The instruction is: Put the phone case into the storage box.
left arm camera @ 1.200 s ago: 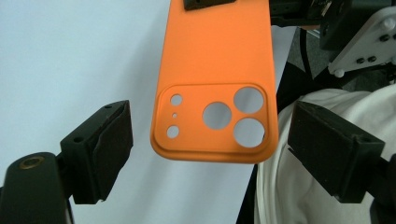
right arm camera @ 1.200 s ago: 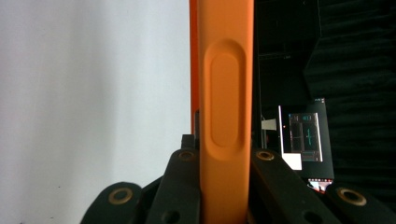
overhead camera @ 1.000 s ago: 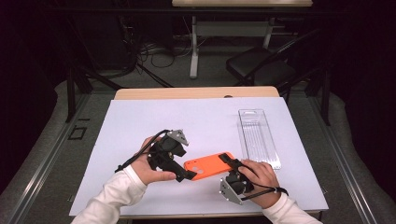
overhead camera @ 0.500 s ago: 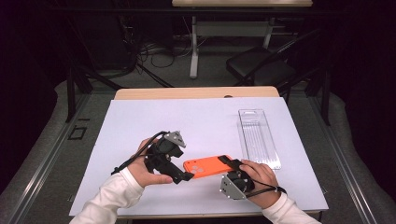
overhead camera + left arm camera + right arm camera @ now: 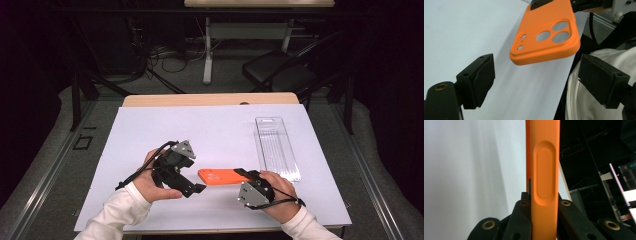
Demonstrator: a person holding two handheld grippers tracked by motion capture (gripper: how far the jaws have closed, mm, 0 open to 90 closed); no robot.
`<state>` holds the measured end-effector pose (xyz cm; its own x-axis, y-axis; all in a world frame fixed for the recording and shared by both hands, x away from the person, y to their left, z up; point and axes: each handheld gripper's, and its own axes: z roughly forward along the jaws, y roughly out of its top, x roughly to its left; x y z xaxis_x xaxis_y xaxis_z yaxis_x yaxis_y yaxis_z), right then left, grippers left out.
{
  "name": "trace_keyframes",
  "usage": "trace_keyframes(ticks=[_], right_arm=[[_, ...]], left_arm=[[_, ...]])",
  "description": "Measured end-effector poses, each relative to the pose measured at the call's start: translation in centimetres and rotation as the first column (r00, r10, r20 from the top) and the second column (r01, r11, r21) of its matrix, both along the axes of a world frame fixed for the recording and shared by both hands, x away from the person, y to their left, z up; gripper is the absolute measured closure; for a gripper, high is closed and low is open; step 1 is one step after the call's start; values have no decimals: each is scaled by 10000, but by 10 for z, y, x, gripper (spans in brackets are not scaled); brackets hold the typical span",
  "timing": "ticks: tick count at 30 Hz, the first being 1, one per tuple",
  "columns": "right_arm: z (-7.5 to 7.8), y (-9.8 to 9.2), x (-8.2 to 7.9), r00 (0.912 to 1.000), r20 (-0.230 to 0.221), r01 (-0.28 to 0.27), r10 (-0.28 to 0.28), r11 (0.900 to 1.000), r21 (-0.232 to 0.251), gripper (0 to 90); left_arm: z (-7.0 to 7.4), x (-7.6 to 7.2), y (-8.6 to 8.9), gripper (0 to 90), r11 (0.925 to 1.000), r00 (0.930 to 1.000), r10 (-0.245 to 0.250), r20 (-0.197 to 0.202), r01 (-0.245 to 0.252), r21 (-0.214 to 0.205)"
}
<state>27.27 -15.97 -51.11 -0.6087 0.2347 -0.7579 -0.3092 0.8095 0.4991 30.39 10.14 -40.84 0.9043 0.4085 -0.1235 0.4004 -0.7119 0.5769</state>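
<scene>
The right gripper (image 5: 244,175) is clamped on one end of a flat orange rubbery phone case (image 5: 220,176) with round camera cut-outs, holding it level above the near middle of the white sheet-covered table (image 5: 210,130), with its free end pointing toward the left gripper (image 5: 192,189). In the right gripper view the orange case (image 5: 544,177) stands edge-on between the two black jaws, which pinch it across its thin side near the long button bump. The left gripper's jaws stand wide apart and hold nothing; in the left gripper view the camera end of the case (image 5: 546,32) hangs just ahead of the pads, between their lines but not touching them. The step in hand looks like a handover or a two-handed grip: to do it well, the left gripper should slide forward until the pads bracket the camera end squarely, close on the flat faces rather than the soft rim, and grip firmly before the right lets go, since the limp case may bend or twist. A clear plastic ribbed tray (image 5: 276,147) lies well apart at the right
</scene>
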Motion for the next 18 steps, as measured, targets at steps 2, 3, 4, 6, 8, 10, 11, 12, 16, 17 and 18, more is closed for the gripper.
trace_keyframes(ticks=[2,3,4,6,8,10,11,12,16,17,18], right_arm=[[1,-1,1,9997,-259,6,2,9995,309,876],[1,-1,1,9990,-448,68,-46,9988,480,876],[1,-2,1,9980,-623,78,-36,9977,670,876],[2,-2,2,9963,-857,85,0,9951,988,876],[4,-3,3,9940,-1093,78,62,9920,1263,876],[4,-4,3,9914,-1301,85,104,9896,1438,876],[5,-4,4,9896,-1428,66,163,9873,1585,876],[5,-5,4,9878,-1545,87,175,9858,1674,876],[5,-7,6,9780,-2055,106,360,9751,2215,876],[6,-8,6,9747,-2196,126,417,9706,2402,876],[6,-8,7,9724,-2292,154,433,9685,2484,875]], left_arm=[[-1,0,0,145,10000,9999,88,65,-88,1],[-1,0,0,154,9999,9998,139,129,-139,-32],[0,0,1,155,9999,9998,134,127,-133,-90],[0,0,2,165,9994,9996,221,197,-216,-283],[1,-1,3,197,9990,9993,218,310,-206,-386],[1,-1,4,215,9981,9989,321,356,-302,-542],[1,-1,5,225,9977,9989,339,331,-319,-599],[2,0,6,236,9973,9987,357,362,-333,-657],[2,0,7,266,9956,9985,431,330,-402,-844],[3,0,8,269,9958,9987,408,308,-381,-835],[2,1,8,271,9959,9988,380,299,-354,-827]])
